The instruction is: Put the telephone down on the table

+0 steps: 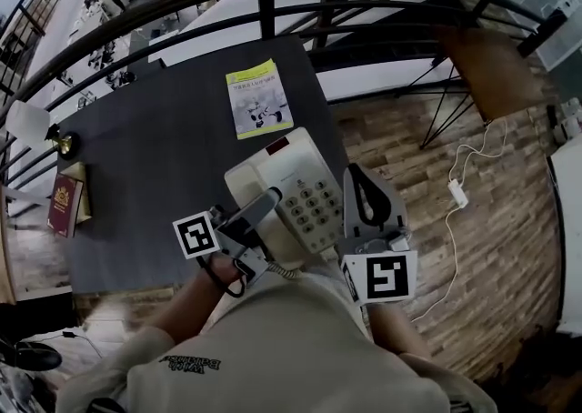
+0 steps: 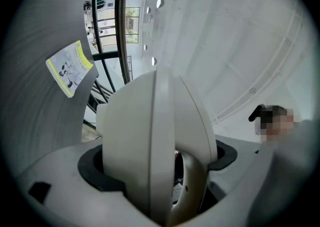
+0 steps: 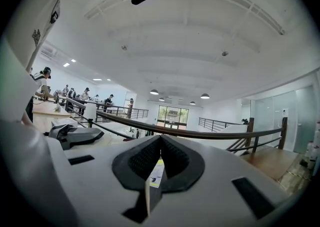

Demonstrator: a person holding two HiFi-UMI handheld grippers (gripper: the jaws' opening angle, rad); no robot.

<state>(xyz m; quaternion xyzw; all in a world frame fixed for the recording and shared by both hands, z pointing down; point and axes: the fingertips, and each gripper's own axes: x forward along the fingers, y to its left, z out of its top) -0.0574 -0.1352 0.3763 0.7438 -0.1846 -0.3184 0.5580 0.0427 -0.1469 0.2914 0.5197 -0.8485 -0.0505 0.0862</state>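
Nearest to the person, the coiled cord (image 1: 289,269) hangs off the near end of the telephone (image 1: 300,188). The left gripper (image 1: 265,205) is clamped on the telephone's left side, where the handset lies. In the left gripper view cream plastic fills the space between its jaws, though I cannot tell whether they pinch the handset alone or the body too. Just right of the telephone is the right gripper (image 3: 160,148), its jaws pressed together on nothing.

The telephone seems to be held just above the near right corner of the dark table (image 1: 164,175), not yet resting on it. Its long axis runs away from the person, leaning slightly left. The keypad is nearer and the small dark window at the far end points toward the yellow-edged leaflet (image 1: 258,98) beyond.

I judge the shell hard, smooth and fairly light, but lopsided in a one-sided grip. The handset could slide out of its cradle if the telephone tilts. A hold across the body's edges would likely be safer than one on the handset.
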